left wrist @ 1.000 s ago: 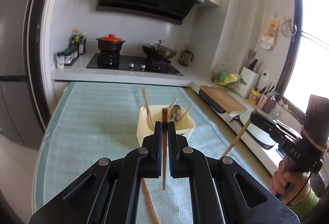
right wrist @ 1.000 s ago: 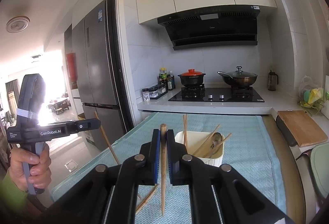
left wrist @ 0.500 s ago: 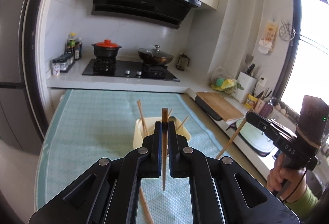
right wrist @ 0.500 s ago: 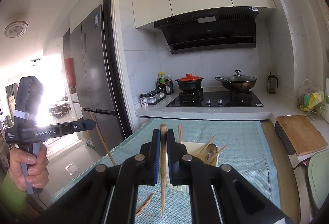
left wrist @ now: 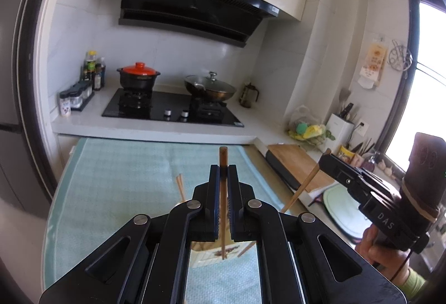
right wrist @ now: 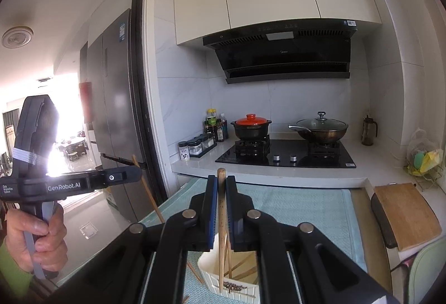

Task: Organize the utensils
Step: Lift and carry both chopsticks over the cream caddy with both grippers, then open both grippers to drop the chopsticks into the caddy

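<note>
My left gripper (left wrist: 223, 173) is shut on a dark wooden chopstick (left wrist: 223, 209) held upright; its lower tip hangs over the cream utensil holder (left wrist: 211, 255), mostly hidden under the jaws. My right gripper (right wrist: 221, 184) is shut on a lighter wooden chopstick (right wrist: 221, 231), upright, its tip down inside the same holder (right wrist: 237, 287), which has several chopsticks in it. Each gripper shows in the other's view: the right one (left wrist: 323, 161) with its chopstick slanting down, the left one (right wrist: 136, 173) likewise.
A teal cloth (left wrist: 117, 178) covers the table. A loose chopstick (right wrist: 195, 273) lies on the cloth left of the holder. Behind stand the stove with a red-lidded pot (left wrist: 138, 76) and a wok (left wrist: 210, 86). A wooden cutting board (right wrist: 404, 212) lies right, the fridge (right wrist: 117, 114) left.
Both grippers, each holding its chopstick, have moved forward and over the holder; it has slid from ahead of the jaws to beneath them.
</note>
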### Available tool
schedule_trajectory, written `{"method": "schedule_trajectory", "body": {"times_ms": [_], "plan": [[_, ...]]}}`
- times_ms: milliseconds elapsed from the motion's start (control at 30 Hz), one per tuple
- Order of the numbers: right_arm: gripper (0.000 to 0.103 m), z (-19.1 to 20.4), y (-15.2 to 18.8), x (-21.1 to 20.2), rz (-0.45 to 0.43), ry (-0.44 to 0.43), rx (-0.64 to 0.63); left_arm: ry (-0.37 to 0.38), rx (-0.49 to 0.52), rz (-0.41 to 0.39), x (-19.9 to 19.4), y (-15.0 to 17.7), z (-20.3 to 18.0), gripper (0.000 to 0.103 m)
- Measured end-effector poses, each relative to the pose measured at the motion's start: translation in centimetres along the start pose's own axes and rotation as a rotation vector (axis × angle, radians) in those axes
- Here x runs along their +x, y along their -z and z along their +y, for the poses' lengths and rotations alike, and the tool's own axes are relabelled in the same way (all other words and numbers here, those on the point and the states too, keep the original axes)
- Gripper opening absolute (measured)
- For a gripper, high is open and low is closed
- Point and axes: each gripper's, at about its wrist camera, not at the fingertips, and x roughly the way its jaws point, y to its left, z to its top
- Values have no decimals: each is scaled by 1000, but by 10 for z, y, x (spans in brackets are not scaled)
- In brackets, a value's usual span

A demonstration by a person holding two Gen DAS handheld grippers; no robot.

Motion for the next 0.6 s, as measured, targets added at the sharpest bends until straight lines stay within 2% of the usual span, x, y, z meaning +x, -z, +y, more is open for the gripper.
{"method": "schedule_trajectory", "body": {"times_ms": [167, 267, 367, 433, 600], "plan": [[6, -7, -3, 35, -40, 33, -6, -57, 20, 5, 34, -5, 1, 3], [6, -19, 8, 64, -7, 33, 26, -77, 11, 51, 61, 1, 10, 3], [6, -32, 28, 102, 92, 9, 84, -91, -4, 123, 87, 14, 21, 3], [6, -36, 46, 128, 188, -9, 107, -104, -14, 173, 103, 23, 29, 3], [7, -39, 82, 181, 385, -25, 110, -142, -32, 278, 140, 40, 43, 4]]}}
